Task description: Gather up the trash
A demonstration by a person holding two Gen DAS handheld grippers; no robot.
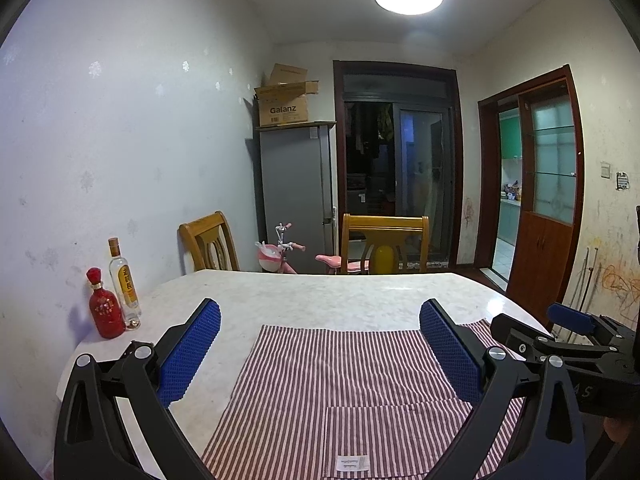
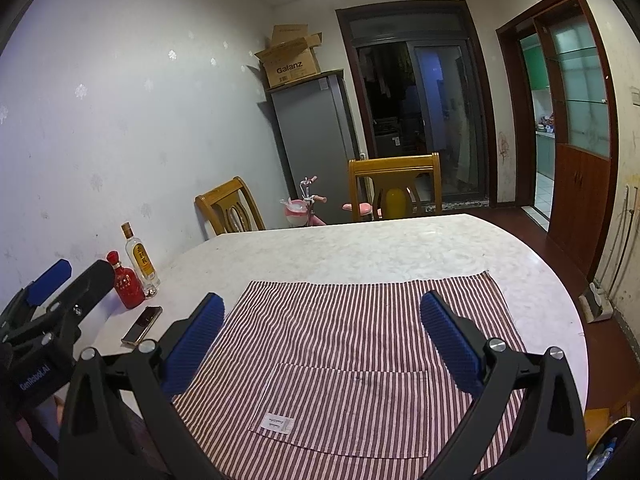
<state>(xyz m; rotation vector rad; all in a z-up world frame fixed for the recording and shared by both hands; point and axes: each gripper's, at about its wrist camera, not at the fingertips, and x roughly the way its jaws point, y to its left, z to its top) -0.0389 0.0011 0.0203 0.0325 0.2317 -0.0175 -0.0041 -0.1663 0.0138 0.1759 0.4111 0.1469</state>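
We hold our left hand-held gripper (image 1: 320, 344) released above the counter (image 1: 320, 292), its two fingers spread wide and nothing between them; each fingertip pad (image 1: 192, 356) is a blue rubber slab with a fine knobbed grid on a black plastic arm. Our right hand-held gripper (image 2: 322, 340) is likewise released, wide apart and empty, with the same ribbed blue pads (image 2: 452, 348).

The counter is a pale, marbled stone slab with a rounded edge. Flat on it lies a striped cloth (image 2: 348, 336), thin maroon and white bands, with a sewn patch pocket and a small white label (image 2: 277, 425). We see no trash on the counter in either view.

At the wall edge stand two bottles just beside each other: a squat, round-shouldered red bottle (image 2: 126, 282) with a red stopper, and a tall clear glass bottle (image 2: 141, 258) with a yellow label. Near them a slim dark phone (image 2: 142, 326) lies flat. Two wooden chairs (image 2: 394, 186) stand at the far side.
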